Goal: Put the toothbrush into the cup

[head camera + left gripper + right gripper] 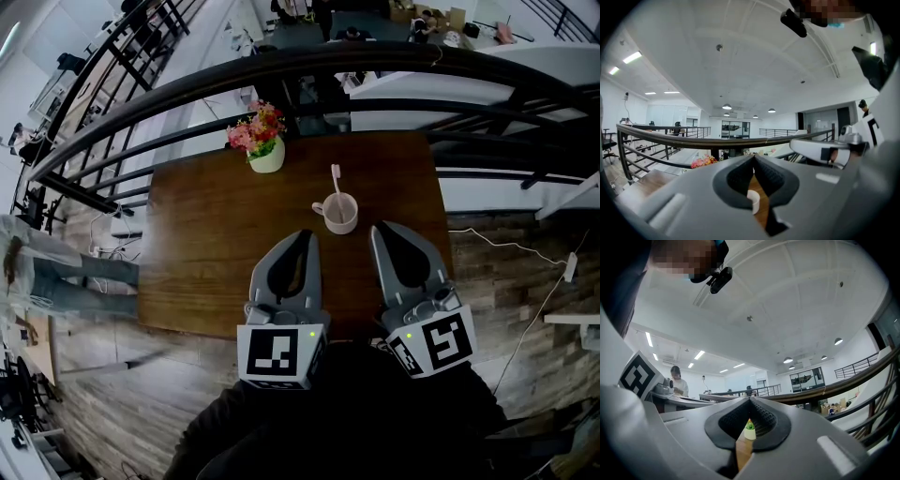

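Location is an open mezzanine with a dark curved railing (281, 66) along the far edge, overlooking a lower office floor. A brown wooden table (206, 234) stands against that railing. The left gripper (305, 234) and right gripper (380, 228) are held side by side over the near half of the table, both pointing away from the person. Each gripper view shows its jaws pressed together at the tips with nothing pinched between them; only the tabletop and distant items show through the gap below the tips. A white vase of flowers (266, 155) sits well ahead of the left gripper, slightly to its outer side. The cup (339, 214), white with a handle turned toward the left gripper, stands just ahead of the two tips and between them, touching neither. The toothbrush (336, 178) is already inside the cup, upright with a slight lean away from the grippers, its upper end clear of the rim. Assessment: the placement step appears complete and no grasp is in hand. The next move calls only for drawing both grippers back toward the person, keeping the tips clear of the cup so it isn't tipped.
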